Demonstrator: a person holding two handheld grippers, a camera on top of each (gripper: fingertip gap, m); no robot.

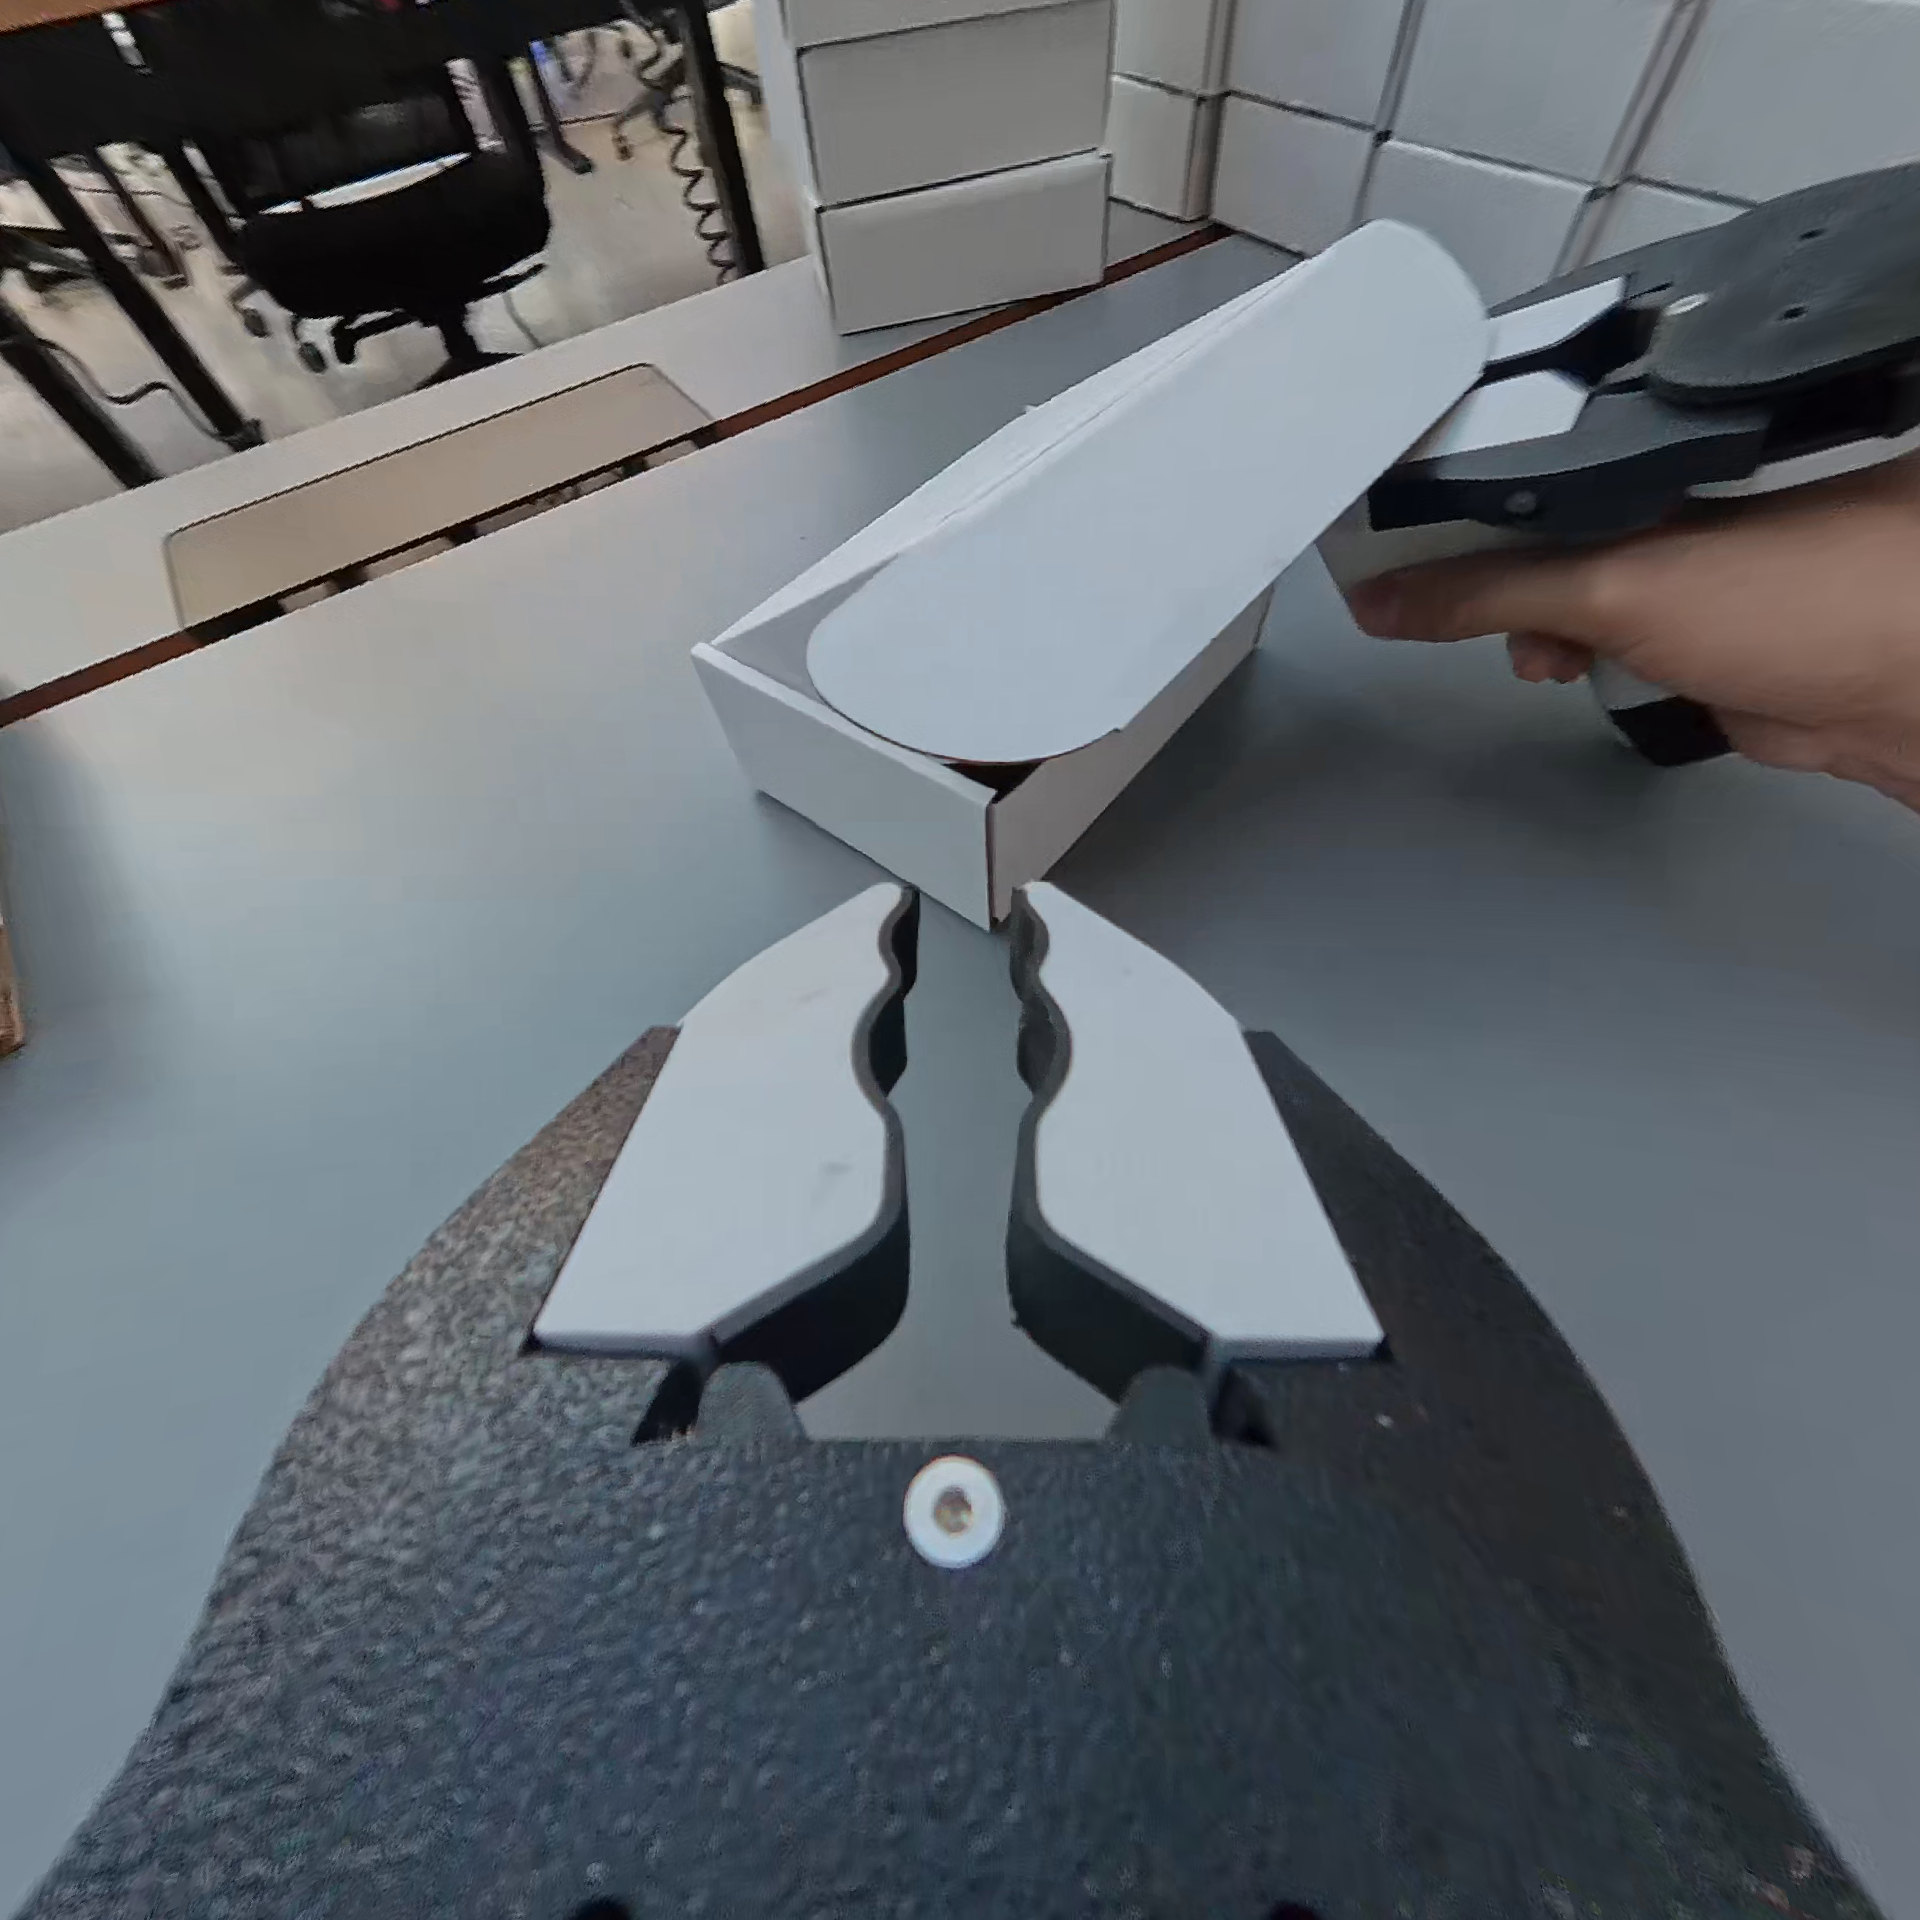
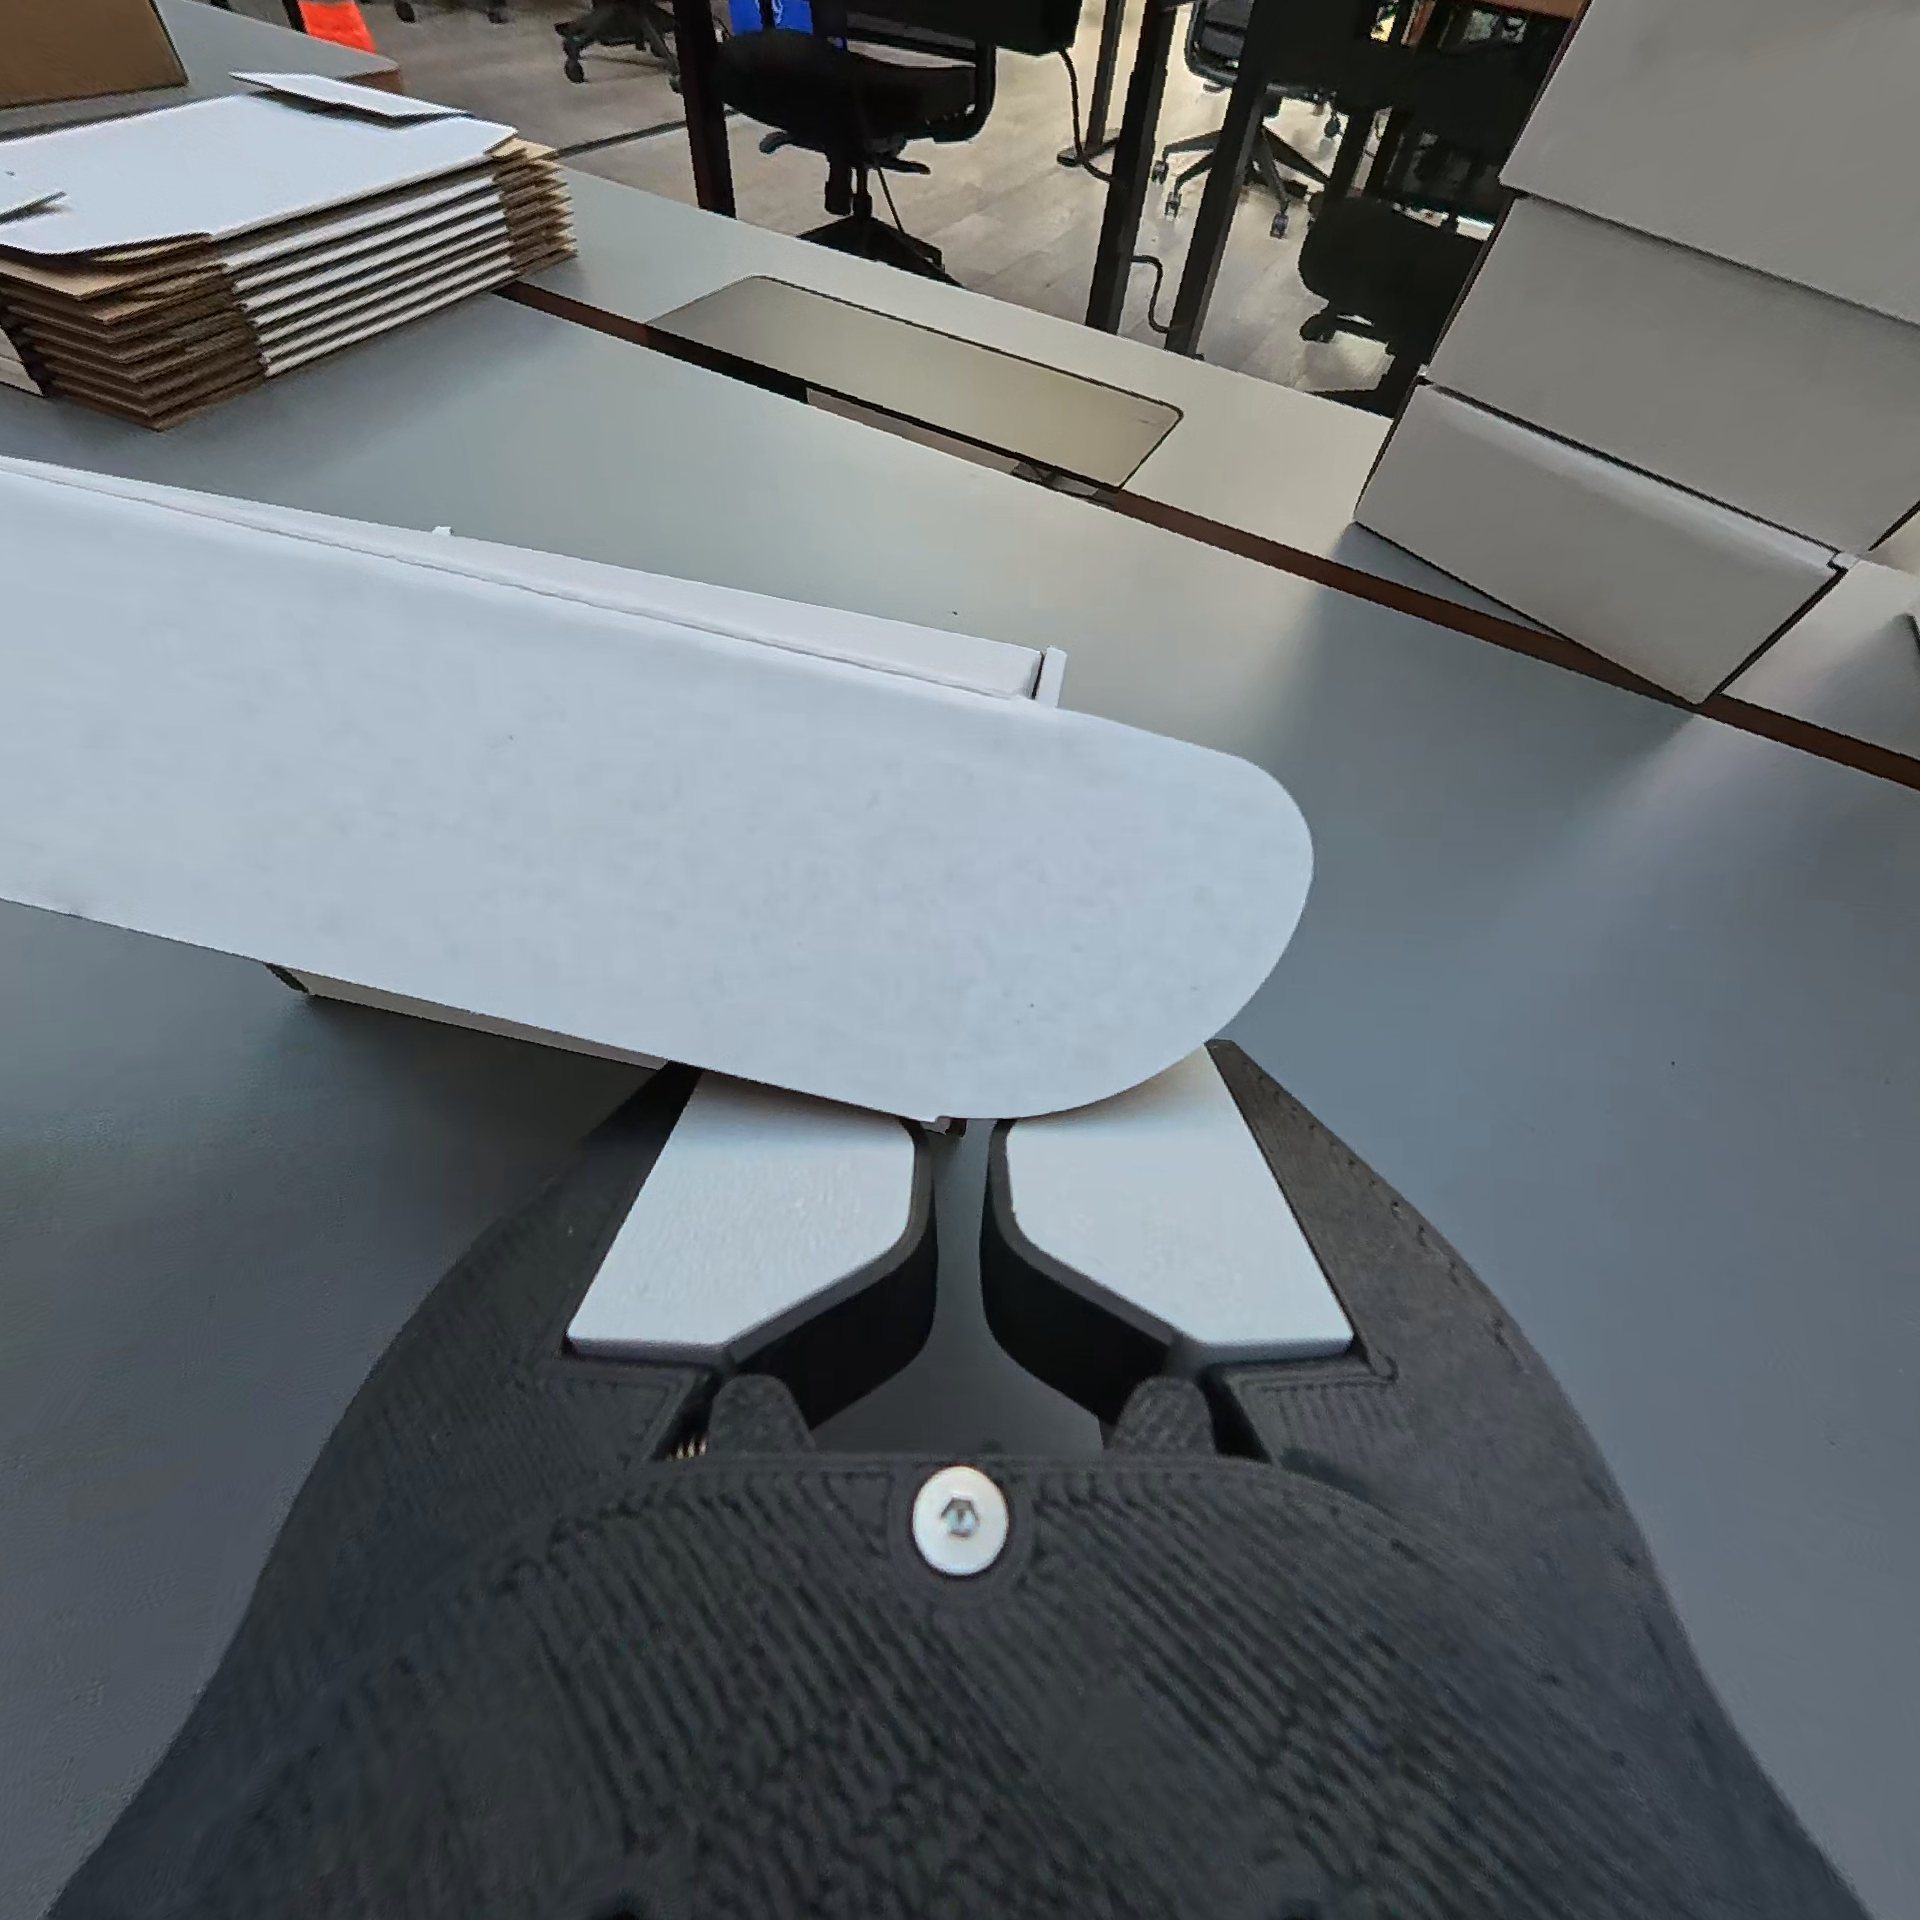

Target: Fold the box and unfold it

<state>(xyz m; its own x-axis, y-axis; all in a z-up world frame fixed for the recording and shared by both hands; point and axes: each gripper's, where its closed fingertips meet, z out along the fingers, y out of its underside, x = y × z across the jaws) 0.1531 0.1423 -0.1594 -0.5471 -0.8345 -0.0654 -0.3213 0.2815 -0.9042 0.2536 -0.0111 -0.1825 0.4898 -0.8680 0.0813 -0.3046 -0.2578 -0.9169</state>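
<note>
A white cardboard box (image 1: 894,790) stands on the grey table (image 1: 416,831), its near corner just past my left gripper (image 1: 964,914). That gripper is a little open and empty. The box's lid with its rounded tuck flap (image 1: 1091,540) slopes up over the box toward the right. My right gripper (image 1: 1496,364) reaches under the flap's raised end. In the right wrist view the flap (image 2: 727,883) covers the tips of the right gripper (image 2: 961,1132). Its fingers stand close together with a sliver of white card between them.
A hand (image 1: 1714,665) holds the right gripper. A stack of flat cardboard blanks (image 2: 260,281) lies at the far left. Folded white boxes (image 2: 1610,540) are stacked along the back (image 1: 956,239). A cable hatch (image 1: 416,488) sits in the desk beyond.
</note>
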